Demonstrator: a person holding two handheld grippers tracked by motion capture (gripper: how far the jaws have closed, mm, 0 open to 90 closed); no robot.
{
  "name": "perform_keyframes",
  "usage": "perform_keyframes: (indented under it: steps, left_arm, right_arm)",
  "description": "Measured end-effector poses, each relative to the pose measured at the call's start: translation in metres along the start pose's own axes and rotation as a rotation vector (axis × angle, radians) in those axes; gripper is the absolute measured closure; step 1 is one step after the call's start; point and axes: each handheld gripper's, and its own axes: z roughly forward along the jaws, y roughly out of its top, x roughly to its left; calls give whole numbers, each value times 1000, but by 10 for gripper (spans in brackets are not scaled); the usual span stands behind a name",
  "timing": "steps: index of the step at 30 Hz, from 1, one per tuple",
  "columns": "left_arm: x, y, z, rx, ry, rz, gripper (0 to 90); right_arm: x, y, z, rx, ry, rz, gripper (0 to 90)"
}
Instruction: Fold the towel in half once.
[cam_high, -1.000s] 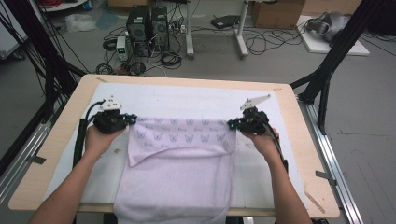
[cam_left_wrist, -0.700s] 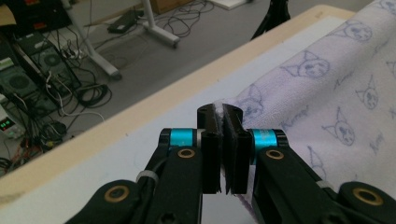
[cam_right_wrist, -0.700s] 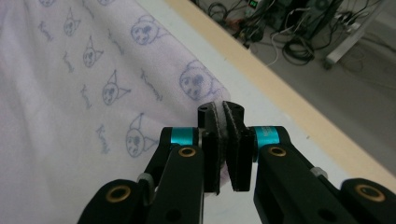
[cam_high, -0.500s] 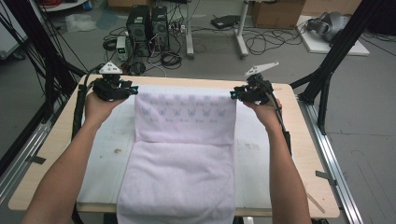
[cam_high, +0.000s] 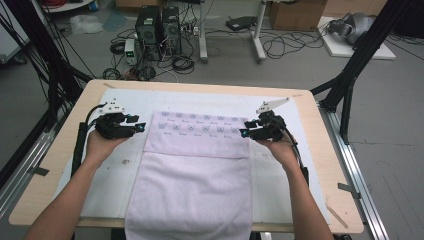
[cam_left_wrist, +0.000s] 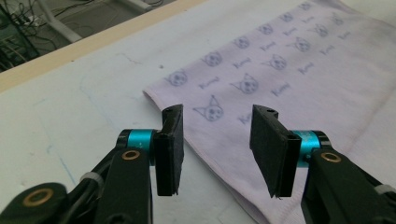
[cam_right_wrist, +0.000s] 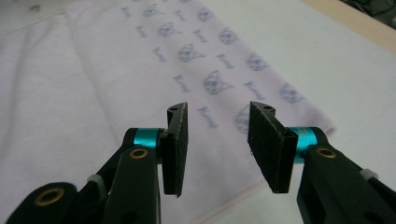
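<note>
The pale lilac printed terry towel is spread between the left claw and right claw, each just opened, empty, beside a far corner.

The towel bears small printed words, too blurred to read.

Both your forearms come in from the bottom of the high view, spread wide and angling slightly outward. Your left hand cups the left claw from below, jaws pointing inward toward the right. Your right hand holds the right claw the same way, jaws pointing inward toward the left. Both claws sit level, well apart. Jaws on each have just been opening; they stand parted, pads pressing on nothing.
</note>
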Motion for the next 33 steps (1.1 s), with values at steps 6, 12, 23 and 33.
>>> perform_keyframes:
  steps: [6, 12, 23, 33]
  left_arm:
    - [-15, -23, 0, 0, -59, 20, 568]
    - [-24, -35, 9, 22, -105, 33, 583]
    - [-30, -50, 28, 126, -125, 51, 686]
    - [-29, -45, 26, 152, -93, 59, 864]
  right_arm:
    - [14, -26, 11, -4, 54, 5, 582]
    - [22, -42, 20, 14, 61, 6, 593]
    - [31, -51, 42, 126, 61, -42, 710]
    - [23, -49, 38, 94, 91, -37, 862]
